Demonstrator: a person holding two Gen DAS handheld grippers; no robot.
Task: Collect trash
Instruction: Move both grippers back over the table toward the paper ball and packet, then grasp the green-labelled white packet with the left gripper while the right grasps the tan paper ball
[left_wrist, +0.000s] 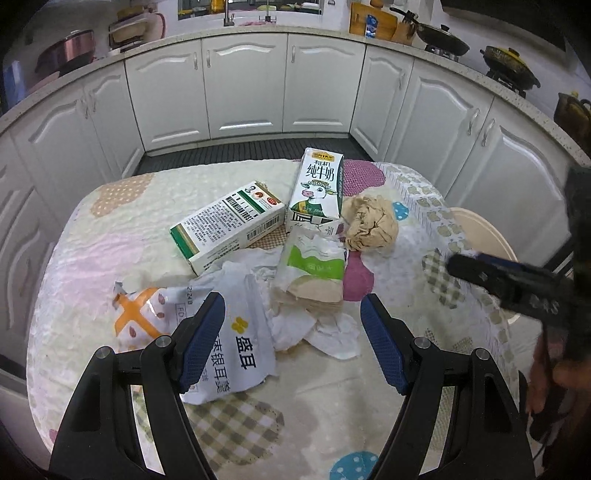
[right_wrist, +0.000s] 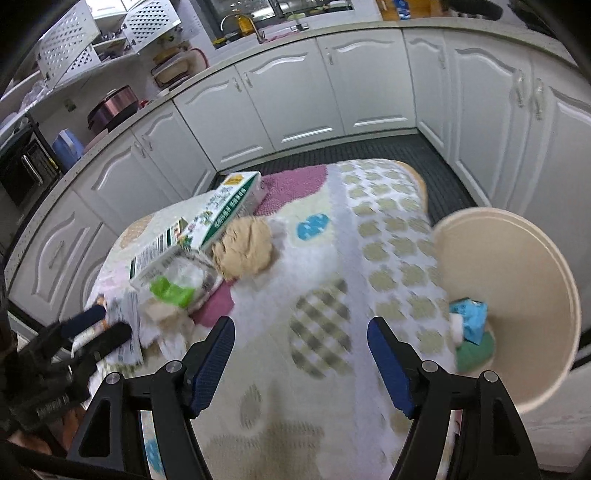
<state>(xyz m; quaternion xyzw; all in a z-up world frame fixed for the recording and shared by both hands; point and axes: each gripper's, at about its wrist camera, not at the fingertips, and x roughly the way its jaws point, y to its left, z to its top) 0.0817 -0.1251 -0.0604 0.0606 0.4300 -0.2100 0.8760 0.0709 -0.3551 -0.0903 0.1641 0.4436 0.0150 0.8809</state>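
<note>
several trash items lie mid-bench: torn white wrapper (left_wrist: 236, 332), medicine box (left_wrist: 227, 229) with its long axis slanting near-left to far-right, upright milk carton (left_wrist: 319, 188), tissue pack (left_wrist: 314, 266), crumpled brown paper (left_wrist: 371, 227). my left gripper (left_wrist: 291, 325) hangs over the wrapper, fingers spread and empty; i judge it nearer. my right gripper (right_wrist: 301, 354), fingers also apart, sits right of the pile. bin (right_wrist: 517, 280) off the bench's right edge.
</note>
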